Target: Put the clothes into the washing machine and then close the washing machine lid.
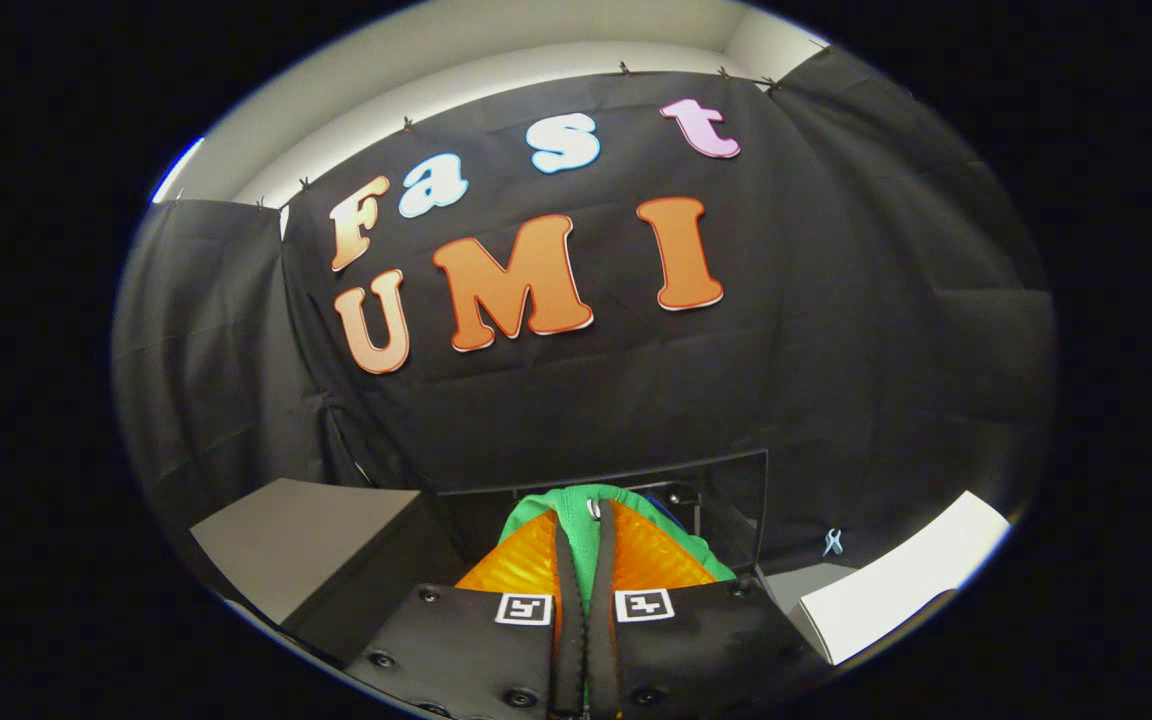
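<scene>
Tongs at lower centre of frame, fingers drawn close together, both pressing on green cloth pinched in narrow gap between them. Cloth bunches just past fingertips, in front of dark open frame. Grey box at lower left, white block at lower right. Square black-and-white marker tags on tongs body; no readable brand wording on them.

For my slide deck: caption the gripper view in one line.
Gripper shut on a green cloth, held up before the black booth wall.
</scene>
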Tool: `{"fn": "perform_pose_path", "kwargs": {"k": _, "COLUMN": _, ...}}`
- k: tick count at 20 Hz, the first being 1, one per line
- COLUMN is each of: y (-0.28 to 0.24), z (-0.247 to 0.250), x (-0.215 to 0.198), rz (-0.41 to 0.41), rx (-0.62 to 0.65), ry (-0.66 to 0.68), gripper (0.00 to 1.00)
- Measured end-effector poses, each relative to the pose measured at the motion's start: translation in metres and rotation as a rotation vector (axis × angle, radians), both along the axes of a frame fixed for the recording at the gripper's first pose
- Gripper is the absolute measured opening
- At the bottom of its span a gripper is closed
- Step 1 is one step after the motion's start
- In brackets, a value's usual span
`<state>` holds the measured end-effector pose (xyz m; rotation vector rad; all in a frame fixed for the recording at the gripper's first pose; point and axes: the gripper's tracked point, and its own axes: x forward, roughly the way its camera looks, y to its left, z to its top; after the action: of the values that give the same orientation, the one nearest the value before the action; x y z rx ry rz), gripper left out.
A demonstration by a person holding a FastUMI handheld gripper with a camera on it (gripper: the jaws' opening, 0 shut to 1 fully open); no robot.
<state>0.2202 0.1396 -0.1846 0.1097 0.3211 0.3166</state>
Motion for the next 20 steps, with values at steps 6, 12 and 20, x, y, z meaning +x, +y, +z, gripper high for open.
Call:
{"fn": "perform_pose_path", "kwargs": {"k": 6, "y": -0.015, "z": -0.062, "x": 0.012, "rz": 0.005, "rx": -0.033, "ry": 0.098, "gripper": 0.1}}
{"fn": "perform_pose_path", "kwargs": {"k": 12, "y": -0.011, "z": -0.127, "x": 0.017, "rz": 0.012, "rx": -0.045, "ry": 0.226, "gripper": 0.1}}
{"fn": "perform_pose_path", "kwargs": {"k": 20, "y": 0.002, "z": -0.218, "x": 0.009, "rz": 0.044, "rx": -0.134, "ry": 0.384, "gripper": 0.1}}
